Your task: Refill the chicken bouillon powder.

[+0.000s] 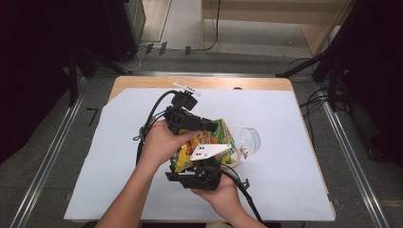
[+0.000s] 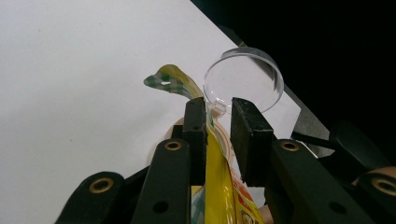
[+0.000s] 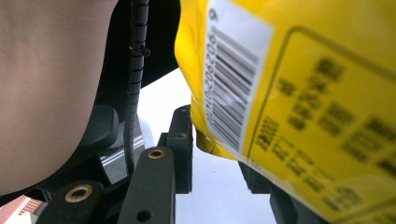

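A yellow and green snack bag (image 1: pixel 215 137) is held up over the middle of the table between my two grippers. My left gripper (image 1: pixel 213 125) comes at the bag's top from the left. In the left gripper view the bag (image 2: pixel 217 186) runs up between the jaws of that gripper (image 2: pixel 217 105). Its thin top edge lies against the left pad, and lower down it fills the space between the pads. My right gripper (image 1: pixel 199 162) is at the bag's near end. In the right gripper view the barcode side of the bag (image 3: pixel 303 93) covers the right jaw of that gripper (image 3: pixel 217 140), and the bag's corner hangs beside the left jaw.
A clear plastic bowl (image 1: pixel 250 139) lies tipped on its side just right of the bag, and it shows past the jaws (image 2: pixel 243 79). A beige ring-shaped thing (image 1: pixel 236 160) sits under the bag's right end. A white sheet (image 1: pixel 119 156) covers the wooden table.
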A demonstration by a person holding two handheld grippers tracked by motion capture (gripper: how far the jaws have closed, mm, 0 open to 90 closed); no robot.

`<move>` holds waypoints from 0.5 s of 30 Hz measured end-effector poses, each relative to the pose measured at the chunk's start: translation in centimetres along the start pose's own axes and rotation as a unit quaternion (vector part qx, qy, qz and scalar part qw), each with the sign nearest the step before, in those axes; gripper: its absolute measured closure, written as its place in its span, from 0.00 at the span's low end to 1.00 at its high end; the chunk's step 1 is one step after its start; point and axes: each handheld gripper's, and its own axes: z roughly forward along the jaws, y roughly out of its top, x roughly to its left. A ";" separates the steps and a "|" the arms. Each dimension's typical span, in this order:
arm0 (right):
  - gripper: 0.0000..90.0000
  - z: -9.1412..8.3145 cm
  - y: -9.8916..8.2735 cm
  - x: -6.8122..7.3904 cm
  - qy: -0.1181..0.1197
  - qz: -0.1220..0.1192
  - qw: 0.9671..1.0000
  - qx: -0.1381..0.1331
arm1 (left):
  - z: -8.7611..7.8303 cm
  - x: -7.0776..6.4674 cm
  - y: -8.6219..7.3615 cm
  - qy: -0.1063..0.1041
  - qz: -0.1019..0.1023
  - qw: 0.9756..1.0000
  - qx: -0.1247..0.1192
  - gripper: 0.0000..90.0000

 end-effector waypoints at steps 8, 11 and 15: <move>0.78 0.0 0.0 0.0 -0.002 -0.002 1.000 0.000 | 0.0 0.0 0.0 -0.001 0.002 1.000 0.000 0.85; 0.78 0.0 0.0 0.0 0.000 -0.002 1.000 -0.001 | 0.0 0.0 0.0 -0.001 0.000 1.000 0.000 0.85; 0.78 0.0 0.1 0.1 -0.001 -0.001 1.000 0.001 | 0.0 0.2 0.0 -0.004 -0.002 1.000 -0.001 0.85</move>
